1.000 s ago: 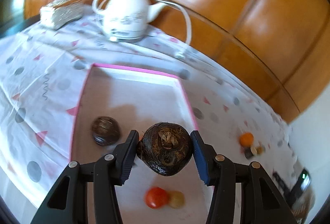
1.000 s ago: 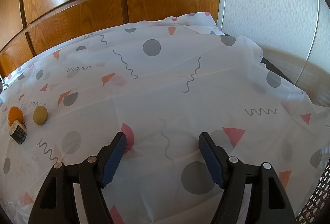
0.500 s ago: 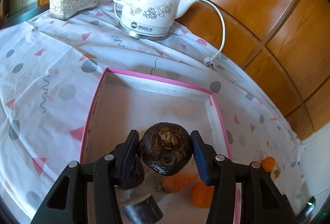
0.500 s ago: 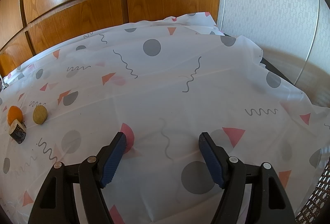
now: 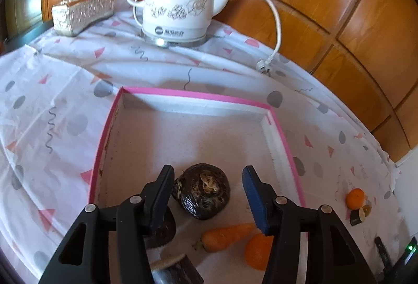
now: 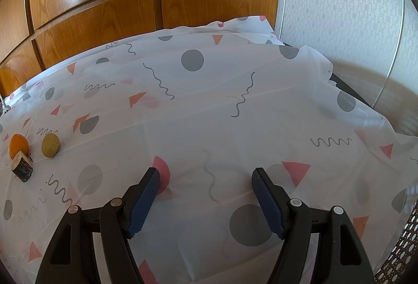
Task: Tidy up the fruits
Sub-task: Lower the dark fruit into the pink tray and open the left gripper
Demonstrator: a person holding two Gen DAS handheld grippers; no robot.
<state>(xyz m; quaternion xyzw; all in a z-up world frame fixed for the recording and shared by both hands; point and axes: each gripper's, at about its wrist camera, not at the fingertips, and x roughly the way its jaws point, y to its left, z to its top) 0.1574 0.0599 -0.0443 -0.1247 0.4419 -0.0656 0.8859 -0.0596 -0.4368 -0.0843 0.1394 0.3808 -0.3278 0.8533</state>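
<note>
Pink-rimmed tray [image 5: 103, 153] appears only in the left wrist view; the dark taro [image 5: 201, 189] lies on its floor between the just-opened left gripper [image 5: 207, 188] jaws, released. Right gripper [image 6: 206, 192] gapes empty over patterned tablecloth [image 6: 235, 106].

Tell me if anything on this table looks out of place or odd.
Yes. A small orange, a tan round piece and a cut dark chunk still sit loose on the tablecloth, outside the pink-rimmed tray holding the other produce. The kettle's plug also lies unplugged on the cloth.
</note>
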